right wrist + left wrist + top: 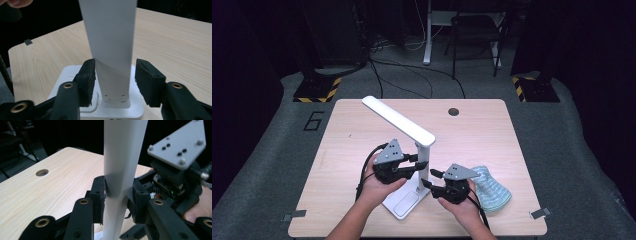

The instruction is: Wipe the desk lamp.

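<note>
A white desk lamp stands on the wooden table (pixel 357 135), with its long head (pixel 398 120) slanting up to the left, an upright post (pixel 424 161) and a flat base (pixel 404 201). My left gripper (pixel 416 161) comes in from the left and is shut on the post (pixel 120 165); in the left gripper view both pads press its sides. My right gripper (pixel 430 178) reaches in from the right, lower down. In the right gripper view its jaws (pixel 115 77) straddle the post (pixel 111 37) just above the base (pixel 75 72), open, with a gap at the right pad (pixel 147 80).
A blue and white striped cloth (pixel 493 191) lies bunched on the table right of my right hand. A round cable hole (pixel 453 111) is at the far edge. Tape tabs (pixel 293 216) mark the near corners. A chair (pixel 474 30) and cables lie on the floor beyond.
</note>
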Available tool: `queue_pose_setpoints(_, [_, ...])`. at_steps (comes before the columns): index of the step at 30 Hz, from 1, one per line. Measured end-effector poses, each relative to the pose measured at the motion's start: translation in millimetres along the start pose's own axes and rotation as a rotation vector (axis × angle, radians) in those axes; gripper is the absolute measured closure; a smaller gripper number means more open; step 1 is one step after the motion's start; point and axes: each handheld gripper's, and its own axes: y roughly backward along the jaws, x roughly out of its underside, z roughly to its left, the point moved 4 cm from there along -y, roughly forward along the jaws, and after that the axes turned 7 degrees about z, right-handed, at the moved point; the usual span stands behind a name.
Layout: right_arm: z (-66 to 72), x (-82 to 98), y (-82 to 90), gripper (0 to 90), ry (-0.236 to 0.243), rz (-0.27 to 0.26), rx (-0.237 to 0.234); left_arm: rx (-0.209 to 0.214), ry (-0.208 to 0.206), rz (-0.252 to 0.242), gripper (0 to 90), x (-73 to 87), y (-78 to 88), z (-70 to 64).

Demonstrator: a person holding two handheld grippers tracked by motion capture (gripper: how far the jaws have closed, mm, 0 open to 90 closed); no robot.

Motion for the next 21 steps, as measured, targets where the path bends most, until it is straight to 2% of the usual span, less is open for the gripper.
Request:
queue_pose_setpoints(1, [0.4,0.1,-1.7,49.1,0.011,-0.005,0.008,0.0,0.011,-0.007,64.0,0.6,2.0,0.8])
queue_pose_setpoints(2, [3.4,0.7,-4.3,48.4,0.001,0.001,0.018,-0.004,0.019,-0.014,61.0,1.1,3.3,1.0])
queue_pose_setpoints(6, [9.6,0.8,-11.3,42.3,0.003,-0.005,0.042,-0.008,0.027,-0.021,54.9,6.0,11.3,5.2])
queue_pose_setpoints(9, [11.5,-1.3,-15.2,42.6,-0.001,-0.011,0.059,-0.007,0.03,-0.016,53.9,10.6,19.0,6.9])
queue_pose_setpoints(11, [12.6,-4.2,-18.3,45.8,-0.006,-0.011,0.063,-0.008,0.023,-0.021,52.4,13.4,23.4,7.2])
queue_pose_setpoints(12, [13.5,-5.6,-19.8,47.2,-0.002,-0.009,0.067,-0.004,0.026,-0.013,52.1,14.4,25.4,7.3])
queue_pose_setpoints(13, [14.1,-6.9,-21.1,47.2,-0.003,-0.007,0.068,-0.017,0.018,-0.014,52.1,15.6,27.2,8.4])
queue_pose_setpoints(14, [14.7,-7.9,-22.5,47.4,-0.002,-0.001,0.066,-0.003,0.02,-0.009,52.0,16.6,29.6,9.3])
queue_pose_setpoints(17, [14.9,-9.9,-26.6,50.5,0.011,-0.001,0.074,-0.012,0.025,-0.021,50.5,17.8,34.2,13.2])
queue_pose_setpoints(21, [11.1,-9.4,-24.9,47.3,0.016,0.003,0.076,-0.012,0.022,-0.02,50.0,17.7,35.5,14.9])
